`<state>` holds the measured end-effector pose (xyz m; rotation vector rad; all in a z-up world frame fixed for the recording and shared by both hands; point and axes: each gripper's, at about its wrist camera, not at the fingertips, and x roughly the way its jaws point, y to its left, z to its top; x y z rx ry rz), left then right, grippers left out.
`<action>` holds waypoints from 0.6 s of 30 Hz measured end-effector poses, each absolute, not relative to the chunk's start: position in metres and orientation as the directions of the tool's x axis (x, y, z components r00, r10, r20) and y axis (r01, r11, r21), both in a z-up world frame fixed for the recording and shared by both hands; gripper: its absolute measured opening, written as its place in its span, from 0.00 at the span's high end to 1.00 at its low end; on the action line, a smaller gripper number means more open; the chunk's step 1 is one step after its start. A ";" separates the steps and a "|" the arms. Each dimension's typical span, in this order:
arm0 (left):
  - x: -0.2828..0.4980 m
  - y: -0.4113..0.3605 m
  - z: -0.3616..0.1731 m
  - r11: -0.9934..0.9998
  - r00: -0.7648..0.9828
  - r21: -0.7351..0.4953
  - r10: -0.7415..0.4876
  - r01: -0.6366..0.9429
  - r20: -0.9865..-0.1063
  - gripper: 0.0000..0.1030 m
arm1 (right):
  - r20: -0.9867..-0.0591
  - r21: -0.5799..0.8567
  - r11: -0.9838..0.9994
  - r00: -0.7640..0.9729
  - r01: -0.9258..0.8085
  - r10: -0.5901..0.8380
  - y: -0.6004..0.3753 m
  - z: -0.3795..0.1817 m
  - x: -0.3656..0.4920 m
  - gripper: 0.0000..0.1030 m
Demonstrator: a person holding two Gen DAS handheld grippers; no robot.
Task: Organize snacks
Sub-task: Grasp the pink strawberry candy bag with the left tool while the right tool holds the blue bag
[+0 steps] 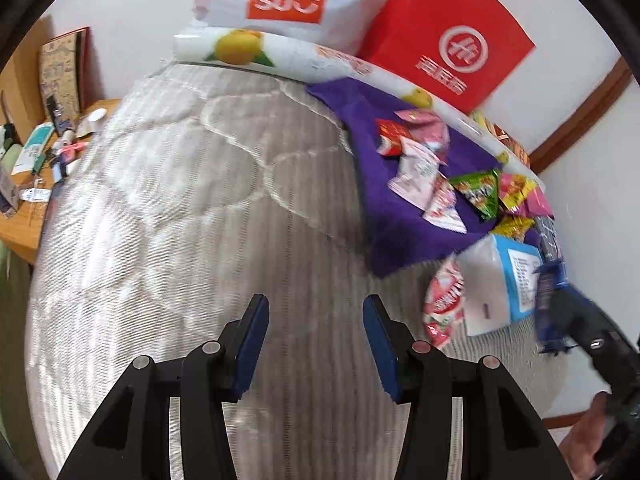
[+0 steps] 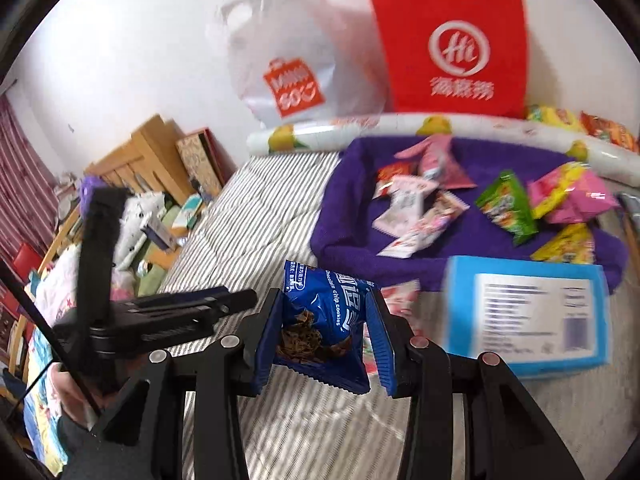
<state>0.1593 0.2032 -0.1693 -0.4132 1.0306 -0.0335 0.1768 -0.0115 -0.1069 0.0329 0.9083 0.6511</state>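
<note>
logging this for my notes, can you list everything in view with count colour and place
blue foil chocolate chip cookie packet: one, blue, clamped in the right gripper
purple cloth tray: one, purple, on the striped grey bedcover
small snack packets: several, pink, green, yellow, red, in the tray
light blue cardboard box: one, blue, in front of the tray
white plastic shopping bag: one, white with orange logo, against the wall
red paper bag: one, red, beside the white bag
left gripper: one, black with blue pads, open over the bedcover
</note>
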 end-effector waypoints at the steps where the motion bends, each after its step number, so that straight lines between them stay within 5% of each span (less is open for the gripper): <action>1: 0.161 0.195 -0.170 0.924 0.516 -0.351 -0.229 -0.153 -0.825 0.55 | -0.715 0.289 0.814 0.452 -0.504 0.534 -0.019 -0.103 0.175 0.60; 18: 0.192 0.089 -0.189 0.918 0.450 -0.388 -0.314 -0.081 -0.836 0.48 | -0.716 0.264 0.917 0.576 -0.300 0.395 -0.178 -0.109 0.152 0.60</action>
